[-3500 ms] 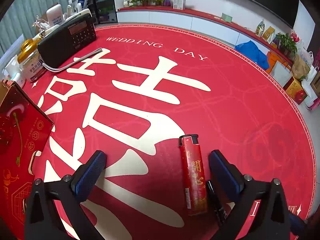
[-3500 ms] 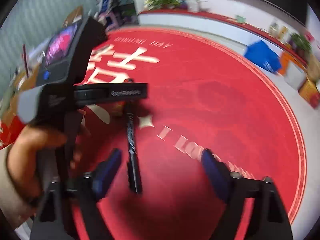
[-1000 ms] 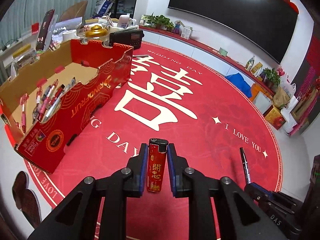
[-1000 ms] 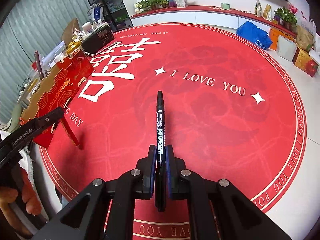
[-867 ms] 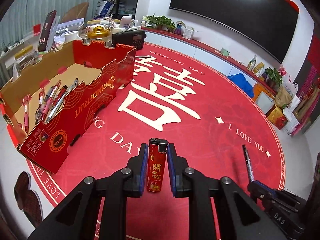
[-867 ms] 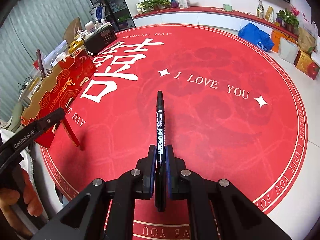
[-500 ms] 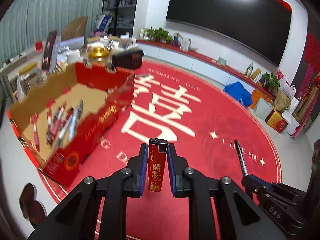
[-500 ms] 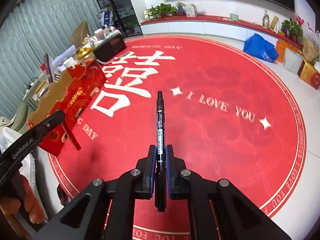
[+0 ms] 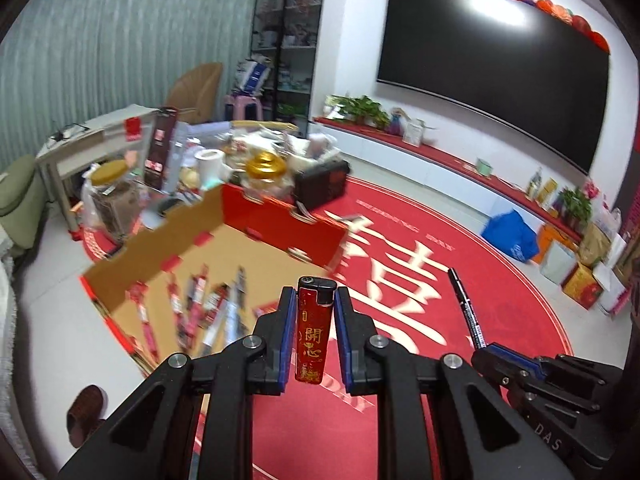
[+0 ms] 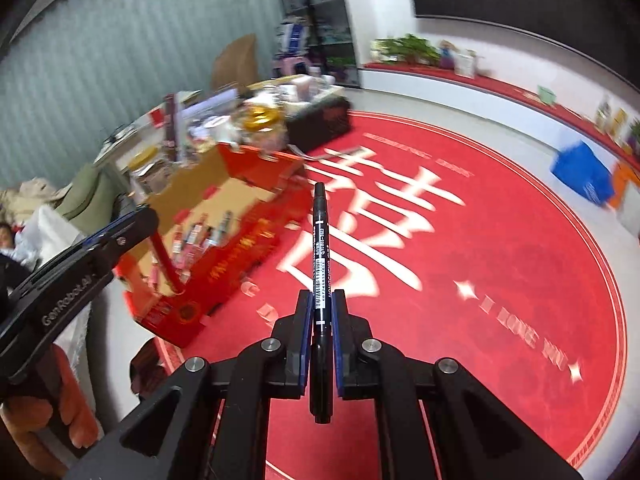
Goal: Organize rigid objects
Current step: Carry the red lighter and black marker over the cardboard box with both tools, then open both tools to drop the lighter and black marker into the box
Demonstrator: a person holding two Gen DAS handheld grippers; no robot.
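Left gripper point(image 9: 313, 330) pinching the lighter point(image 9: 312, 330), right gripper point(image 10: 323, 334) pinching the marker point(image 10: 321, 264): carry both over the open cardboard box point(image 9: 256, 220) at ten o'clock, then release low.

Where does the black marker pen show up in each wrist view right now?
Left wrist: black marker pen at right of centre, sticking up from the right gripper, whose jaws clamp it.
Right wrist: at centre, upright, clamped near its lower end.
Shared landmark: the red cardboard box of pens, left of the marker in both views.

The open box point(image 9: 280, 220) is brown corrugated cardboard inside with glossy red print outside. The lighter point(image 9: 311, 332) looks like worn, scuffed plastic; the round red mat point(image 10: 500, 260) appears matt.
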